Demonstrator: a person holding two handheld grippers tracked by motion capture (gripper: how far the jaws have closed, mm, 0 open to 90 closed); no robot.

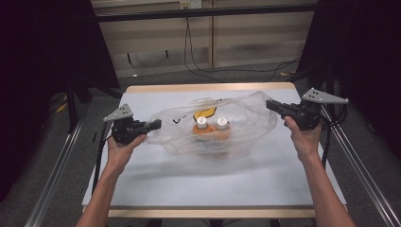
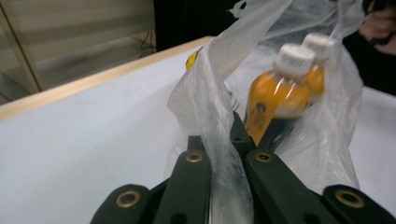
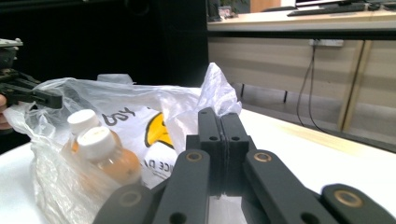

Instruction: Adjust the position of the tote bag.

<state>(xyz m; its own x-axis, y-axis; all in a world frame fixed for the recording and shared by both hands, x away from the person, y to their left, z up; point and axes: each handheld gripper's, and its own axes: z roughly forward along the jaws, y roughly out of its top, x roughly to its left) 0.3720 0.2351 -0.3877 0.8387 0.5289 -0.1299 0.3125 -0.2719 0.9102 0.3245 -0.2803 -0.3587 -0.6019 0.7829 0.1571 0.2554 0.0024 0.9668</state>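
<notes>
left gripper point(image 1: 156, 125) fingers clamped on clear plastic bag point(image 1: 246, 118), centre frame | right gripper point(image 1: 270, 105) likewise | risk: thin film slips, 2 orange bottles point(image 1: 211, 128) tip

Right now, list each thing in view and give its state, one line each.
Bag: clear plastic, mouth held wide, pinched at both sides.
Bottles: two, orange, white caps on, upright inside the bag.
Left gripper: shut on the bag's edge.
Right gripper: shut on the bag's other edge.
Table: bears the bag.

A white table point(image 1: 213, 179) with a wooden edge; black cables point(image 1: 198, 66) trail on the floor behind
</notes>
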